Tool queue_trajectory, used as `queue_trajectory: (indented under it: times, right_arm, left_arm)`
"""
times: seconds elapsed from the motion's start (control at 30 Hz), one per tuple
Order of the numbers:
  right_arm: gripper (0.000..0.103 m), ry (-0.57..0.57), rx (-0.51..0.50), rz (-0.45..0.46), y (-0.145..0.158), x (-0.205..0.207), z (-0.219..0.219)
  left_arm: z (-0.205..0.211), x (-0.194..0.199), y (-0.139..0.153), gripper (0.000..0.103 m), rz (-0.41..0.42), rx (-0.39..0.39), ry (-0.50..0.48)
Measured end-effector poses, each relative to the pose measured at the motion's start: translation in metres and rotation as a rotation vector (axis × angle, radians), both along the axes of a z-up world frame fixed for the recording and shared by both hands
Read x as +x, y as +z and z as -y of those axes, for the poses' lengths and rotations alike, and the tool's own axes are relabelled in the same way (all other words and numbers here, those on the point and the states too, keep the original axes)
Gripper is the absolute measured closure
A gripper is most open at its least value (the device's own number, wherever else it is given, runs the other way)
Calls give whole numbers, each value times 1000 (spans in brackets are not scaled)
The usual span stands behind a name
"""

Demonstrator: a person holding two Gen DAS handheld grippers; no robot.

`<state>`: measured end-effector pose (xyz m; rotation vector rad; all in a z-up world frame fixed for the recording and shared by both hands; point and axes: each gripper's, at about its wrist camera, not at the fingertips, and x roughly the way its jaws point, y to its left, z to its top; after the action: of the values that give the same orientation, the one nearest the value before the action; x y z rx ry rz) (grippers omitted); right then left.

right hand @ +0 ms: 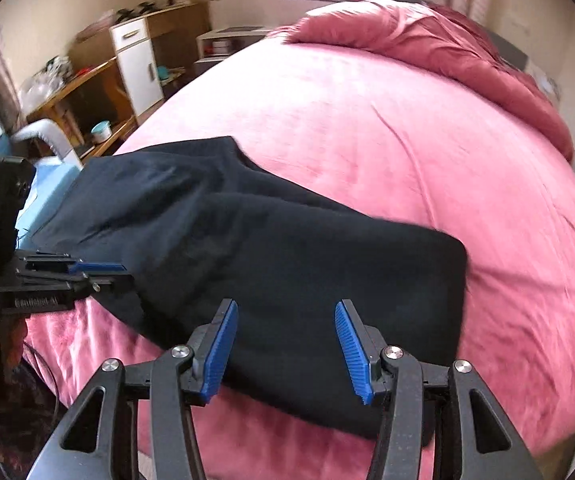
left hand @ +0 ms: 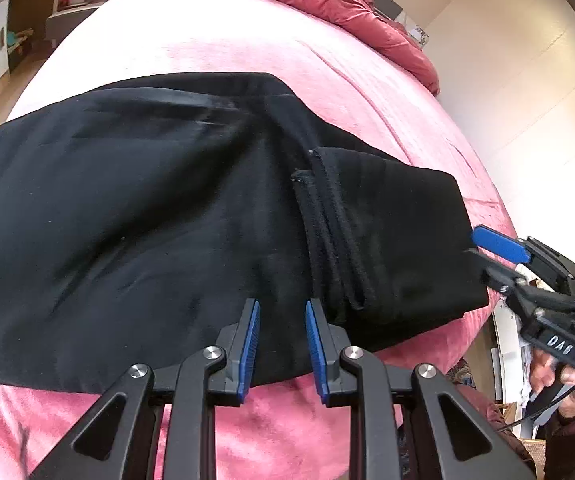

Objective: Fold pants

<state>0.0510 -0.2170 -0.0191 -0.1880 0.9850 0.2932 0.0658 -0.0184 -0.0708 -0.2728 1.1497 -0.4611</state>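
Note:
Black pants [left hand: 147,208] lie across the near part of a pink bed, with the leg ends folded back over them at the right [left hand: 399,232]. They also show in the right wrist view [right hand: 279,272]. My left gripper [left hand: 281,312] is open and empty, just above the pants' near edge. My right gripper [right hand: 285,312] is open and empty above the folded end. In the left wrist view the right gripper [left hand: 487,248] sits at the pants' right edge. In the right wrist view the left gripper [right hand: 99,274] is at the pants' left side.
The pink blanket [right hand: 387,140] covers the bed. A bunched red duvet [right hand: 447,48] lies at the far end. Wooden shelves and a white cabinet [right hand: 135,64] stand left of the bed. A pale wall [left hand: 527,100] is on the right.

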Motion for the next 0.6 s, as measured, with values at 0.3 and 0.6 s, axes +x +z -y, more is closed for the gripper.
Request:
queue_trajectory:
  times: [0.3,0.6]
  right_arm:
    - [50,33,-1,-12,-15,26,-20]
    - [61,-81,206,-74,-24,63,11]
  left_arm:
    - [-6,-11,7,78,41,0,-12]
    - [10,-23,13,74,91,-26,-95]
